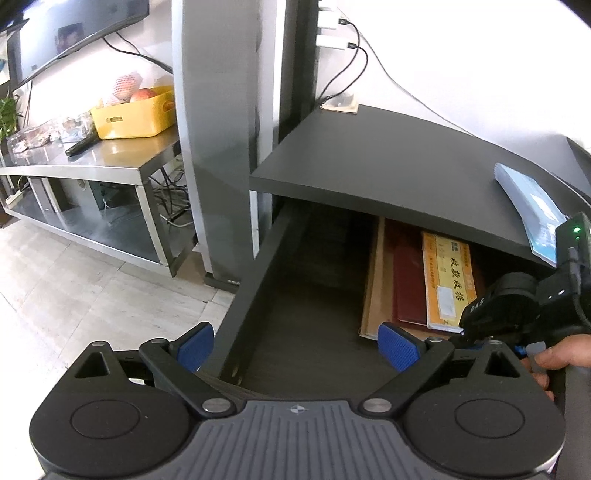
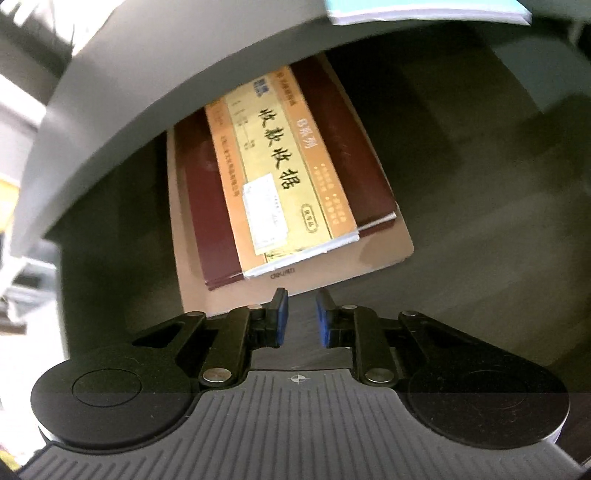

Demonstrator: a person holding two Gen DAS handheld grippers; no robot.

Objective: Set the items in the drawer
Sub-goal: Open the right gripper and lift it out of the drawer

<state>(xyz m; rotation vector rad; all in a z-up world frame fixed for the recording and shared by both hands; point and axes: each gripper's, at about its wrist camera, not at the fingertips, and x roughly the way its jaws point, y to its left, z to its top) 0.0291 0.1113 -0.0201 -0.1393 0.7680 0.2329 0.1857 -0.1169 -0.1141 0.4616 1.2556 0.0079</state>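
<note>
The dark drawer (image 1: pixel 295 314) stands pulled out under the black desk top (image 1: pixel 388 166). Inside lies a stack: a yellow receipt book (image 1: pixel 448 280) (image 2: pixel 277 173) on a maroon booklet (image 2: pixel 207 206) on a tan folder (image 2: pixel 369 258). My left gripper (image 1: pixel 297 347) is wide open and empty over the drawer's front left corner. My right gripper (image 2: pixel 301 317) is narrowly open and empty, just in front of the tan folder's near edge; its body shows in the left wrist view (image 1: pixel 517 306). A light blue packet (image 1: pixel 532 206) (image 2: pixel 424 11) lies on the desk top's right edge.
A steel TV stand (image 1: pixel 110 173) at left carries a yellow fruit basket (image 1: pixel 133 114) and a remote (image 1: pixel 83 144). A grey pillar (image 1: pixel 218 147) stands between stand and desk. Cables (image 1: pixel 354 62) run down the wall to a small pad on the desk.
</note>
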